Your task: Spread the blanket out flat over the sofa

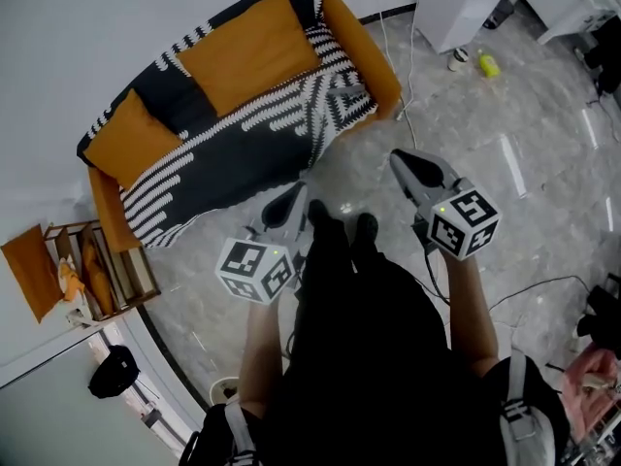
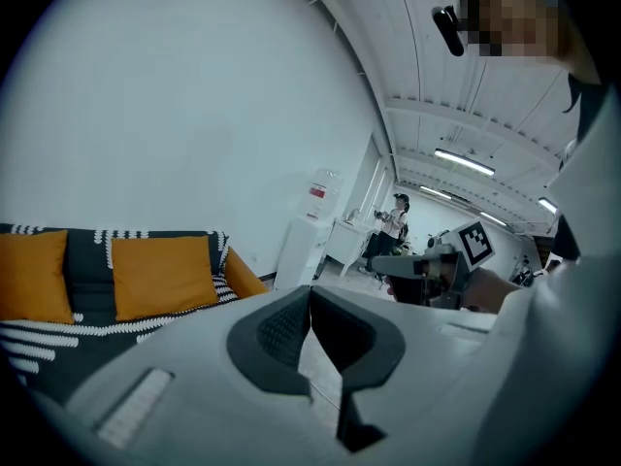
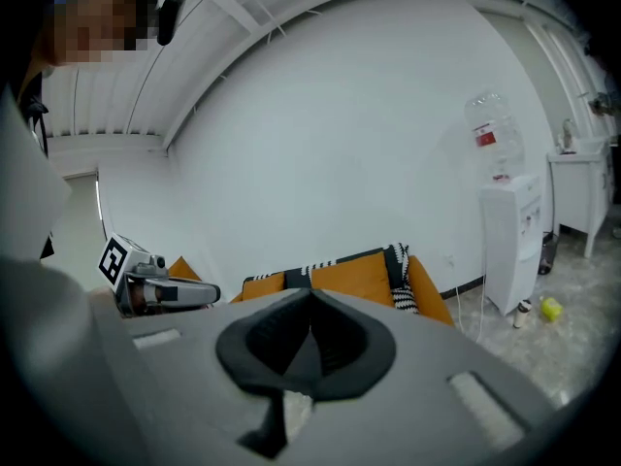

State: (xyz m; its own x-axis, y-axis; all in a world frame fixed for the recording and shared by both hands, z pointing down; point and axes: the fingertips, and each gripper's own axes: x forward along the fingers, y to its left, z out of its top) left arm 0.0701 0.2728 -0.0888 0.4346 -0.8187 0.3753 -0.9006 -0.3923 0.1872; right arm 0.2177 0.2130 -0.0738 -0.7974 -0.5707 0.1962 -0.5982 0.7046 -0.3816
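The orange sofa (image 1: 364,51) stands against the wall, and the black-and-white striped blanket (image 1: 233,153) lies spread over its seat and back. Two orange cushions (image 1: 247,51) (image 1: 131,139) rest on top of it. Both grippers are held over the floor in front of the sofa, apart from the blanket. My left gripper (image 1: 293,194) is shut and holds nothing; its jaws (image 2: 310,289) meet at the tips. The right gripper (image 1: 398,157) is also shut and empty (image 3: 310,301). In the left gripper view the sofa cushion (image 2: 160,275) sits to the left.
A white water dispenser (image 1: 466,3) stands right of the sofa, with a yellow bottle (image 1: 488,64) on the floor beside it. A wooden side shelf (image 1: 97,265) is left of the sofa. Cables cross the marble floor (image 1: 543,163). A person (image 2: 393,226) stands far off.
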